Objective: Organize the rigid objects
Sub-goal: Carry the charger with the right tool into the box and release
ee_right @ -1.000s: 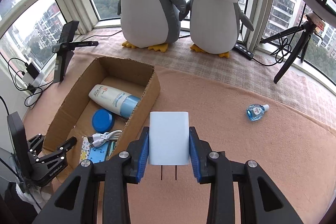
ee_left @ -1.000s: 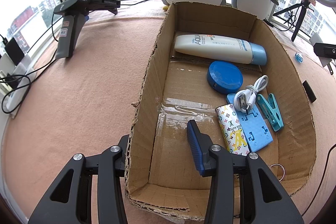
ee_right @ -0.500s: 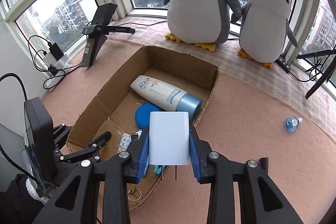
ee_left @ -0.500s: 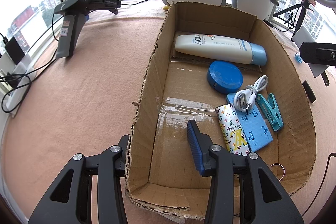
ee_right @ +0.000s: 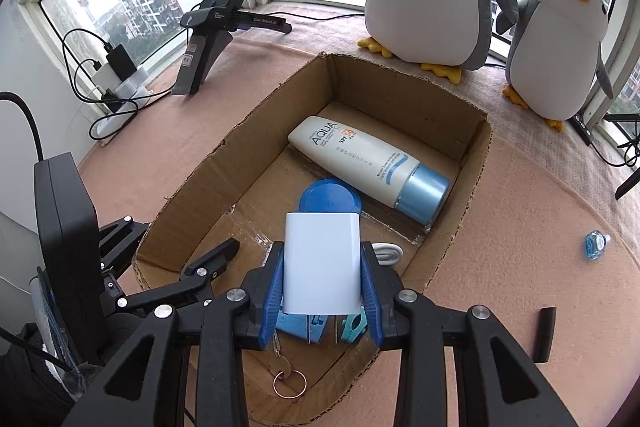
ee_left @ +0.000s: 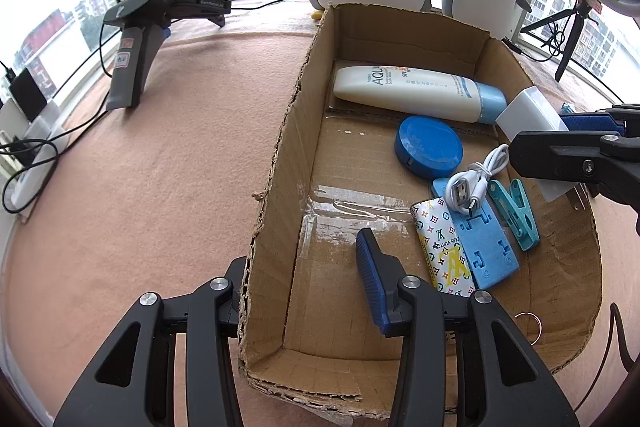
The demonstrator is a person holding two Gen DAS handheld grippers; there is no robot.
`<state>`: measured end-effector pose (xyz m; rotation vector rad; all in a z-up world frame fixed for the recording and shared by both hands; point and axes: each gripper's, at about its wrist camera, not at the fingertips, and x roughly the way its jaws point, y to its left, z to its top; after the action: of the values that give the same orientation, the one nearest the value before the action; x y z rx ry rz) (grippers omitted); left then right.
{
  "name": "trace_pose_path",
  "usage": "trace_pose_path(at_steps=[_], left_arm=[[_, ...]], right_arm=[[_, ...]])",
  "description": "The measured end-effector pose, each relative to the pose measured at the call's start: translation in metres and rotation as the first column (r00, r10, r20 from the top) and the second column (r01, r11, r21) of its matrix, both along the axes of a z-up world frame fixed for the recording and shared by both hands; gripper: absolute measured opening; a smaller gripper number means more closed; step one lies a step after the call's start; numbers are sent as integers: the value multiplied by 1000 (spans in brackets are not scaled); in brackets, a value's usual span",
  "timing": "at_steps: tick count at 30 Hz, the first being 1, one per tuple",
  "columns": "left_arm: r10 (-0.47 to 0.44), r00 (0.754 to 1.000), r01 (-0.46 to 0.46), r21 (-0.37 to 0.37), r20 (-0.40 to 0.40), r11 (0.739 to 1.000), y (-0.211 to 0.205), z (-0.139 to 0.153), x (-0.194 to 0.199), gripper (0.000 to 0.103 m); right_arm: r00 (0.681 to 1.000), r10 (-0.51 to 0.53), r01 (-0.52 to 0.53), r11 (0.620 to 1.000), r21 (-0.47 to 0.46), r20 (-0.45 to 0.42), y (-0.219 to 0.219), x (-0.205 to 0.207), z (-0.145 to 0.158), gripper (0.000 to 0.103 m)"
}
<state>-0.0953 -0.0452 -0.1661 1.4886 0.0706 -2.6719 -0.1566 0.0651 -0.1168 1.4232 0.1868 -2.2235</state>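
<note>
Between blue fingers [ee_right: 274,297], white charger [ee_right: 322,263] sits upright.

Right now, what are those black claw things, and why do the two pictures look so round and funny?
They are two grabbing tools that a person holds, one per hand. Each carries a wide-eyed camera, so each picture looks along its own tool. The right gripper pinches a white plug-in charger block over the brown cardboard box. The left gripper straddles the box's wall, jaws apart. Inside lie a white sunscreen tube, a round blue tin, a coiled white cable and a teal clothes peg.
</note>
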Motion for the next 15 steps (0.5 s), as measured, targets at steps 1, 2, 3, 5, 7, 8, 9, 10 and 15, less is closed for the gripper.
trace_pose_path(at_steps=[1, 2, 3, 5, 7, 8, 9, 10, 15], left_arm=[[0, 1000, 0, 0, 0, 1000, 0, 0, 0, 42], [0, 1000, 0, 1, 0, 1000, 0, 0, 0, 42], [0, 1000, 0, 0, 0, 1000, 0, 0, 0, 42], [0, 1000, 0, 0, 0, 1000, 0, 0, 0, 42], [0, 1000, 0, 0, 0, 1000, 0, 0, 0, 42], [0, 1000, 0, 0, 0, 1000, 0, 0, 0, 42], [1, 1000, -1, 1, 0, 1000, 0, 0, 0, 42], [0, 1000, 0, 0, 0, 1000, 0, 0, 0, 42], [0, 1000, 0, 0, -1, 1000, 0, 0, 0, 42]], right_arm=[[1000, 2, -2, 1000, 0, 1, -1, 0, 0, 32], [1000, 5, -5, 1000, 0, 1, -1, 0, 0, 32], [1000, 7, -7, 1000, 1, -1, -2, 0, 0, 32], [1000, 11, -11, 1000, 1, -2, -3, 1, 0, 32], [1000, 14, -14, 1000, 5, -4, -5, 1, 0, 32], [1000, 16, -16, 1000, 6, -5, -5, 1, -1, 32], [1000, 17, -17, 1000, 6, -6, -5, 1, 0, 32], [1000, 17, -17, 1000, 6, -10, -6, 1, 0, 33], [999, 19, -18, 1000, 23, -40, -7, 3, 4, 49]])
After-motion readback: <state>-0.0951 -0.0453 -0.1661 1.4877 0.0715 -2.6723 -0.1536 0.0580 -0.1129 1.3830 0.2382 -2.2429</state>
